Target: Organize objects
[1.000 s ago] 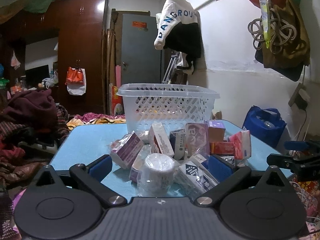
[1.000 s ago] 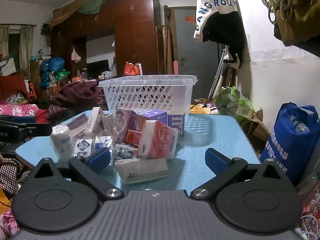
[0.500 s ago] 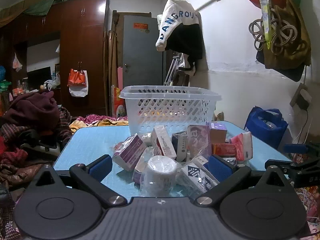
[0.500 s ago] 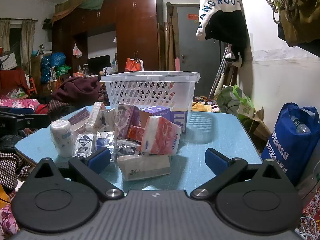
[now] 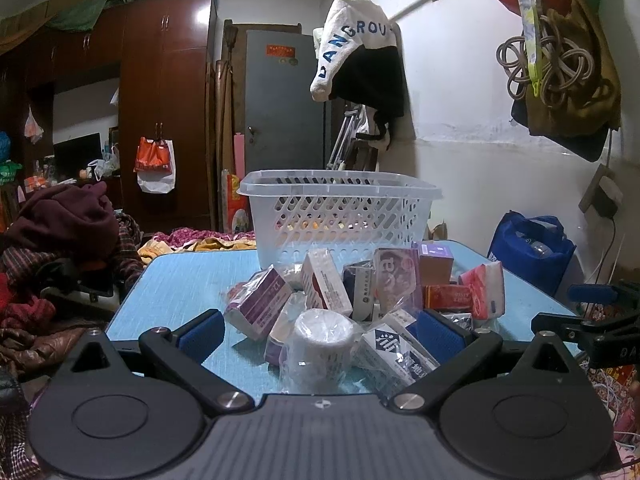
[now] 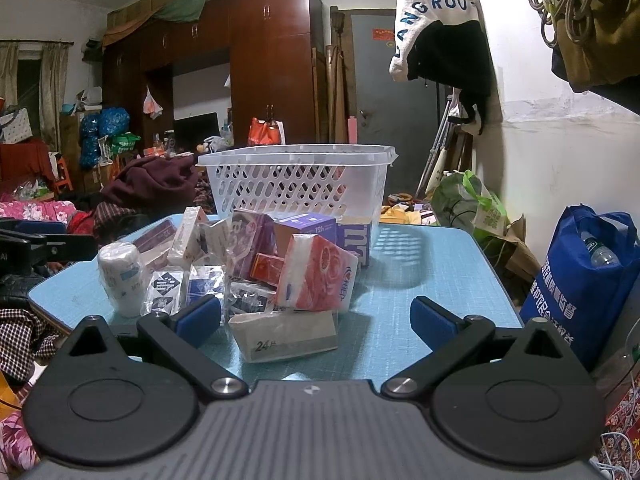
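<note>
A pile of small packets and boxes lies on a blue table in front of a white slotted basket. Nearest in the left wrist view is a wrapped white roll, with a purple box behind it. My left gripper is open and empty, held low at the table's near edge with the roll between its fingers' line of sight. In the right wrist view a red tissue pack and a white "24" pack lie nearest; the basket stands behind. My right gripper is open and empty.
The right gripper's body shows at the right edge of the left wrist view. A blue bag stands on the floor right of the table. Clothes piles lie left; a wardrobe and door stand behind.
Both grippers have drawn back slightly and lifted a little; the pile and basket look a bit farther off. Nothing on the table has moved.
</note>
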`<control>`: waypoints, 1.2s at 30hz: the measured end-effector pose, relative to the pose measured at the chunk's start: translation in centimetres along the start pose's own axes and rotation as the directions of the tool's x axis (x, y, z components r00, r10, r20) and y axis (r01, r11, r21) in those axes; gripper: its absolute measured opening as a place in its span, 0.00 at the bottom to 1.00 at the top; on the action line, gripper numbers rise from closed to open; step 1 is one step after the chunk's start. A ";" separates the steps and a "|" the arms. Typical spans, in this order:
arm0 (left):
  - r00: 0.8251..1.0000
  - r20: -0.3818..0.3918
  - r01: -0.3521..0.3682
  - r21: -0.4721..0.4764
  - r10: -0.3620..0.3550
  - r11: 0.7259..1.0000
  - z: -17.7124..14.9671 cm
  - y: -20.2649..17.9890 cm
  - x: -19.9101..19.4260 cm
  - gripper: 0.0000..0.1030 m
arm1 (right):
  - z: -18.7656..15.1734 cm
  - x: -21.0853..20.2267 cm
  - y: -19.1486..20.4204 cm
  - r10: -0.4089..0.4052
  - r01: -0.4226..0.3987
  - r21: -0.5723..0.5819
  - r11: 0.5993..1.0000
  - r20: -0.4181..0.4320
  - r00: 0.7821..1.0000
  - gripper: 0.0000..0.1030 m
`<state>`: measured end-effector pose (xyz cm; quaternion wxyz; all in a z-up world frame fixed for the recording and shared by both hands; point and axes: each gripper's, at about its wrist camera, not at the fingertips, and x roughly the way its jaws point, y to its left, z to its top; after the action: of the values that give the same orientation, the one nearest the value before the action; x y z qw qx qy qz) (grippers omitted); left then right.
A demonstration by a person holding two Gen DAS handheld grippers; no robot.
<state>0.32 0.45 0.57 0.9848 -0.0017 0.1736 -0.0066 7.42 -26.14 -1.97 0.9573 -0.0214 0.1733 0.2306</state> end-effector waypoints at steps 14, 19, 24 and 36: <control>1.000 0.002 -0.007 -0.004 0.007 1.000 -0.1 0.0 0.1 1.00 | 0.0 -0.1 -0.3 -0.001 0.001 0.002 1.000 0.000 1.000 1.00; 1.000 -0.002 -0.010 -0.007 0.010 1.000 -0.2 0.2 0.2 1.00 | 0.0 -0.1 -0.4 -0.002 0.002 0.005 1.000 0.000 1.000 1.00; 1.000 -0.008 -0.010 -0.005 0.010 1.000 -0.3 0.2 0.4 1.00 | 0.0 -0.1 -0.4 -0.003 0.003 0.004 1.000 0.000 1.000 1.00; 1.000 -0.016 -0.014 -0.002 0.014 1.000 -0.4 0.2 0.6 1.00 | -0.2 0.0 -0.6 0.005 -0.005 0.011 1.000 -0.002 1.000 1.00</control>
<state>0.70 0.66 -0.03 0.9834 -0.0018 0.1814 0.0003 7.66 -26.65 -2.16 0.9567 -0.0157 0.1755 0.2318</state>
